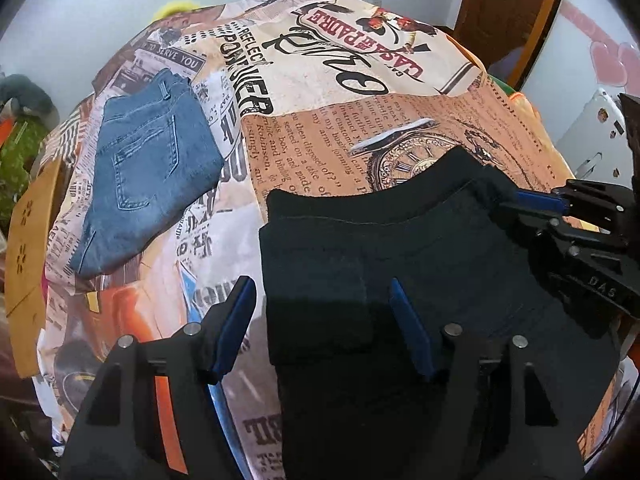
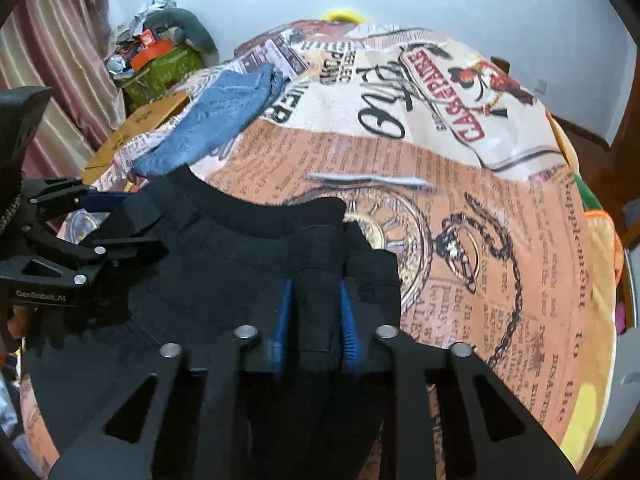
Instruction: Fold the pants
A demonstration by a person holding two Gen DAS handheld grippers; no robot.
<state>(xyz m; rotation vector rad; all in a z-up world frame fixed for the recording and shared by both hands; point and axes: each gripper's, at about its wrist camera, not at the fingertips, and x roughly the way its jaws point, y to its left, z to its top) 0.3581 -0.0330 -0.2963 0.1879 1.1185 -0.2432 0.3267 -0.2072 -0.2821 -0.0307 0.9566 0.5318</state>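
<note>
Black pants lie spread on a bed with a newspaper-print cover, waistband toward the far side. My left gripper stands open over the left waist corner; a fold of black cloth lies between its blue pads without being pinched. From the right wrist view the left gripper straddles that corner. My right gripper is shut on a bunched fold of the black pants at the right waist corner. It shows at the right edge as the right gripper.
Folded blue jeans lie on the cover at the far left, also seen as blue jeans. A white strip lies just beyond the waistband. A cardboard box and clutter flank the bed's left side.
</note>
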